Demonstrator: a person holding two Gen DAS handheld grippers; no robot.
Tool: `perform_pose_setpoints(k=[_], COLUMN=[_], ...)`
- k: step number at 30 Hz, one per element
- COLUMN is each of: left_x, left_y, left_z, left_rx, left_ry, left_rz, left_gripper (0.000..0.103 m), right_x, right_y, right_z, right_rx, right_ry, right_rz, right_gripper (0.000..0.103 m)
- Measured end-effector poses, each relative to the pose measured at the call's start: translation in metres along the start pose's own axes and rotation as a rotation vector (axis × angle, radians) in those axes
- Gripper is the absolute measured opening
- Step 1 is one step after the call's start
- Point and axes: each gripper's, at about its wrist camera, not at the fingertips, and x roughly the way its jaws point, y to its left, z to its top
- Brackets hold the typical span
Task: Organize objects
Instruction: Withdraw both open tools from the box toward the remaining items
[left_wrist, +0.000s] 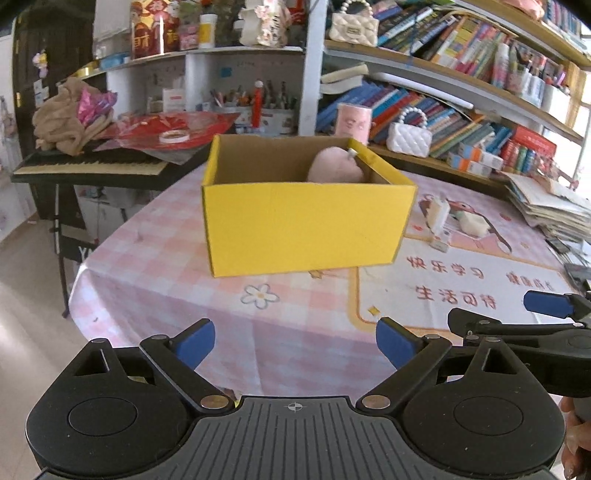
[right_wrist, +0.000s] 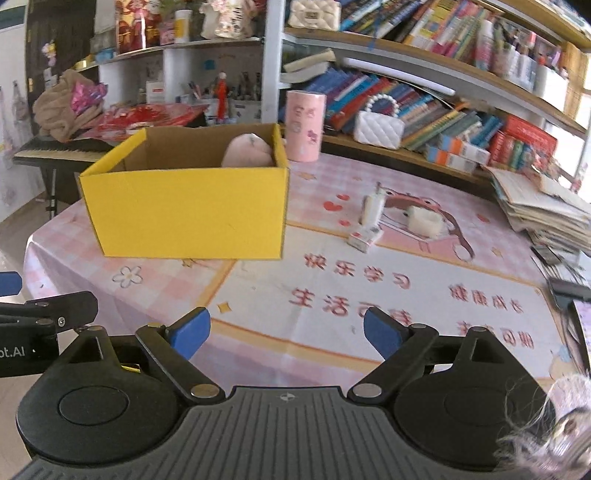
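A table (right_wrist: 369, 288), covered by a pink checked cloth with a printed cartoon mat, is being shown filling most of both views, with crowded bookshelves (right_wrist: 443, 92) standing along its far and right sides. A keyboard (left_wrist: 88, 168) is being seen beyond the table's far left edge.

On the table's far left part a yellow cardboard box (left_wrist: 303, 225) is being kept upright with its top open, its long axis running left to right across the left wrist view. Inside it, against the right-hand wall, a pink plush toy (left_wrist: 334, 168) is lying, only its rounded top being visible above the rim; which way it is pointing cannot be told. Just behind the box's far right corner a pink cylindrical tin (right_wrist: 306, 125) is standing upright.

To the right of the box, on the cartoon print, three small items are being left close together: a pale bottle (right_wrist: 373, 208) standing upright, a squat white object (right_wrist: 424, 220) just right of it, possibly a jar or a roll, and a small flat carton (right_wrist: 365, 238) lying nearest, its long axis angled toward the far right.

The left gripper (left_wrist: 295, 343) is being held over the near edge of the table with its blue-padded jaws spread wide and nothing between them. The right gripper (right_wrist: 286, 328) is being held beside it, likewise spread wide and empty, pointed toward the small items.
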Motion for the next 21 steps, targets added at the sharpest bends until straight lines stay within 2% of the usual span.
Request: perform_pose_setpoints(k=[13, 21], left_x=[0.004, 0.018], left_y=[-0.038, -0.081], left_z=[-0.005, 0.004], left_rx=[0.069, 0.142], left_ry=[0.033, 0.036], left_rz=[-0.118, -0.205], left_gripper=[0.096, 0.096], right_x=[-0.025, -0.033], right_y=[-0.038, -0.075], right_z=[-0.027, -0.033], right_rx=[0.082, 0.15], right_ry=[0.023, 0.026], right_rz=[-0.115, -0.202], right_gripper=[0.091, 0.092])
